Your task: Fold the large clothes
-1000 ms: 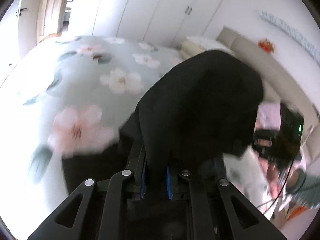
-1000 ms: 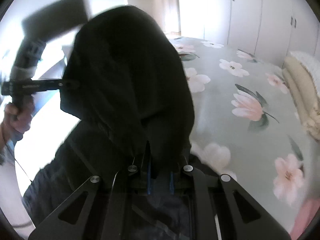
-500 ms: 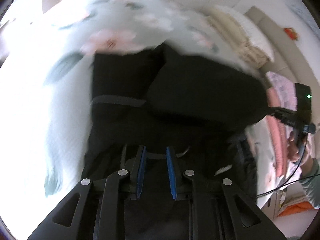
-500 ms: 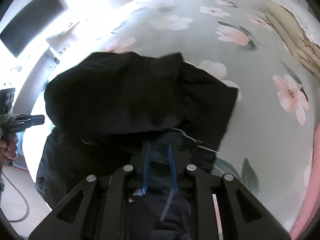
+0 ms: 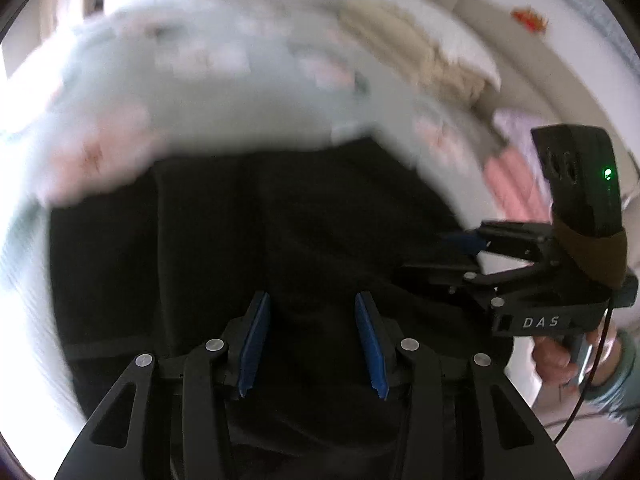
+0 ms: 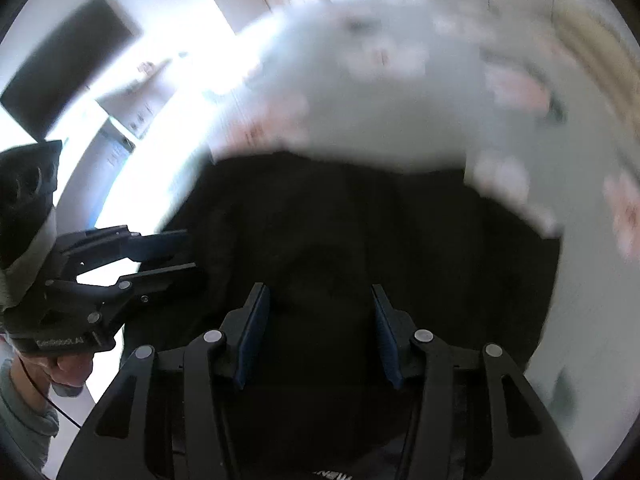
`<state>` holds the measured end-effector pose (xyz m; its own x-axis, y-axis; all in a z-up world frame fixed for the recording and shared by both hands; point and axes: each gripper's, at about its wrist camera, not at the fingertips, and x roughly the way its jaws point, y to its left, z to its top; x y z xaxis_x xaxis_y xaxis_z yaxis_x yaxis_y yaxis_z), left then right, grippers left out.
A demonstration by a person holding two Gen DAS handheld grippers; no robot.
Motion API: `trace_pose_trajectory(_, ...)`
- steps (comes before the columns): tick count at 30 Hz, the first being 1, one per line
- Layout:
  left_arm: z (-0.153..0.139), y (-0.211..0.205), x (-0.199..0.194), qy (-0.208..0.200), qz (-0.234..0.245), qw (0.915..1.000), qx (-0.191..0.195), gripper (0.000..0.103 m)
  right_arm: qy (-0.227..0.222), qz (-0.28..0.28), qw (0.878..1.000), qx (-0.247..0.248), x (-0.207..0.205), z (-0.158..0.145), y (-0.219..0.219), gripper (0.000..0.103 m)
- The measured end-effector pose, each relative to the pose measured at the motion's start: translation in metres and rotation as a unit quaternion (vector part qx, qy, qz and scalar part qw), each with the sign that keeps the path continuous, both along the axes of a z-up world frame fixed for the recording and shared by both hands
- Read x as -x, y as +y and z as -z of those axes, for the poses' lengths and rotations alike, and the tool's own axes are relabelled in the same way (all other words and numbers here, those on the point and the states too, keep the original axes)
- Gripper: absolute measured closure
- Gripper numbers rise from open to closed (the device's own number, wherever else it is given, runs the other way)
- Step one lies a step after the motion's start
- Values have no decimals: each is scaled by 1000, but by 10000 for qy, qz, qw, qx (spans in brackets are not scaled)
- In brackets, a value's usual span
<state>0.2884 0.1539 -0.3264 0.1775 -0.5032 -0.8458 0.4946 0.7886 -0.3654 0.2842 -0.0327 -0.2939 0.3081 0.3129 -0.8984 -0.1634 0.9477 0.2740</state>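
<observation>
Left wrist view: the left gripper (image 5: 312,344), blue pads (image 5: 252,344) apart and jaws opening, released above the black fabric garment (image 5: 280,220), which fills the centre and lower frame, lying on the pale green floral bedspread (image 5: 224,92) blurred across the upper frame; cloth shows between the pads, which do not press it; the right gripper (image 5: 466,256) enters at right, held by a hand (image 5: 560,356). Right wrist view: right gripper (image 6: 318,336) likewise released, jaws opening, over the same garment (image 6: 360,220) at centre; left gripper (image 6: 180,252) at left.
</observation>
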Motion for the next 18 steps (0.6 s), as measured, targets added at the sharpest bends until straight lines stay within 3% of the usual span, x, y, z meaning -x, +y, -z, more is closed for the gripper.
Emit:
trace_pose_trajectory(2,39,2,17,367,129,9990,-206,59,397,-77,9991,139,21,38,2,51)
trace_pose_trajectory(4,56,6,34,270,101,9993,-249,61,572,59,9983,14,43,69,-1,52)
trace_pose_trajectory(9,65,14,27,310,-578,9978,71,60,405,417,9983,61,42,82,3,49)
trace_pose_trajectory(12,43,17,30,232,-716,9972,-2,64,479,373,9982,0,42,68,1,47)
trace_pose_trajectory(15,9,25,50,-5,-730,9973,44,63,262,269,9990,-246,56,27,-4,47)
trace_pose_trajectory(18,-11,38,67,63,-698,9967,406,51,72,162,9978,-634,71,-4,1,47)
